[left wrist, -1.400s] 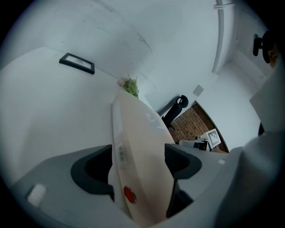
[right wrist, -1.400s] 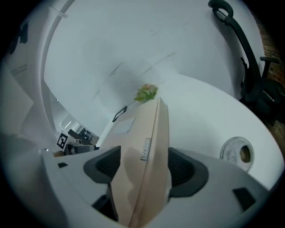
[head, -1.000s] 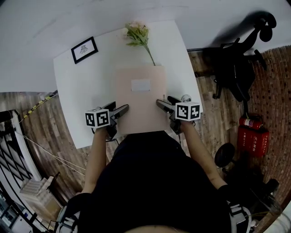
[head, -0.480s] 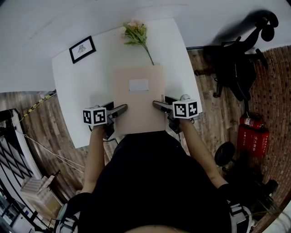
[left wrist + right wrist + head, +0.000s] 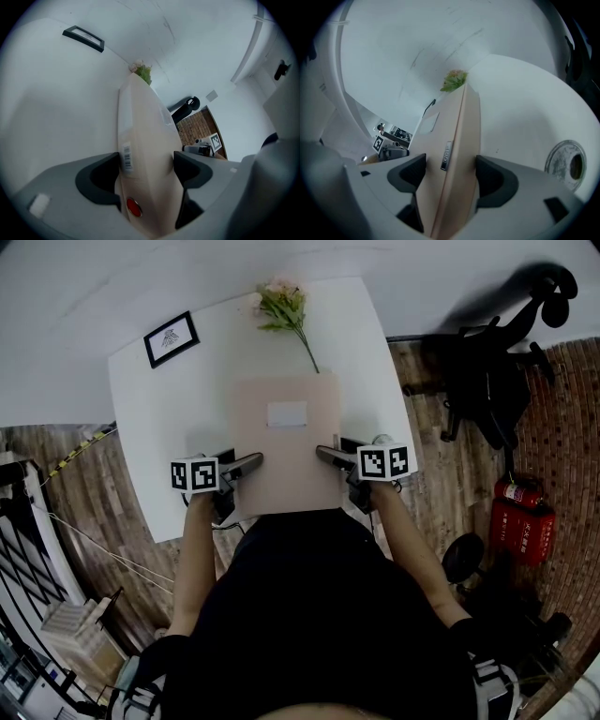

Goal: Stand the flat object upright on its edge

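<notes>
Flat beige box [image 5: 286,451] lies in the middle of the white table [image 5: 178,399], label up, its near end at the table's near edge. The left gripper [image 5: 251,465] is clenched on its left side, one jaw on each broad face, and the right gripper [image 5: 326,454] grips the right side the same way. Over the last second almost nothing has shifted: both grippers keep the same holds and the box covers the same patch of table. The grip looks settled, but the raise onto an edge has not visibly begun. Beyond its far edge lies a flower sprig [image 5: 281,306], with a small picture frame [image 5: 172,339] far left.
</notes>
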Tool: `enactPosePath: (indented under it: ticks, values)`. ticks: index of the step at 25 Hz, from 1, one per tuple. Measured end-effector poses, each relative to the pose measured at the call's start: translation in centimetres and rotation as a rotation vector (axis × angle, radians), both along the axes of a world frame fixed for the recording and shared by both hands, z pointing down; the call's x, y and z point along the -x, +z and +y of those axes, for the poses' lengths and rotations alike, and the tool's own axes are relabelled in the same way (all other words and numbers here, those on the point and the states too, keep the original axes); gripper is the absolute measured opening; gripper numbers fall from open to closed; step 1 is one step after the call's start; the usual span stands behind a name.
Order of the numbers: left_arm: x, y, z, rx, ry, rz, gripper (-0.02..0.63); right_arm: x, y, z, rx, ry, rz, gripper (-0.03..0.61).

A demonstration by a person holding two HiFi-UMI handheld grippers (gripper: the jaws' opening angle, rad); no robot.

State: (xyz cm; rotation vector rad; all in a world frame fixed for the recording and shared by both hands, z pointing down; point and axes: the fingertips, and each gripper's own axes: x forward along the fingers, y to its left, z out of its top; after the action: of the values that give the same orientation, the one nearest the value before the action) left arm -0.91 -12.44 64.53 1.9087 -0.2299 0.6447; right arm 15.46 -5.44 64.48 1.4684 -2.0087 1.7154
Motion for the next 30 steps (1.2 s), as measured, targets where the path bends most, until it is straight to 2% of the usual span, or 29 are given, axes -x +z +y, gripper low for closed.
enactPosePath:
  ticks: [21, 30]
  values:
    - [-0.2, -0.1, 0.1, -0.009, -0.006, -0.037, 0.36, -0.5, -0.4, -0.1, 0.023, 0.033, 0.025, 0.307]
    - [-0.3, -2.8, -0.7, -0.084, -0.026, 0.001, 0.36, -0.8, -3.4, -1.0, -0.052, 0.031, 0.049, 0.298]
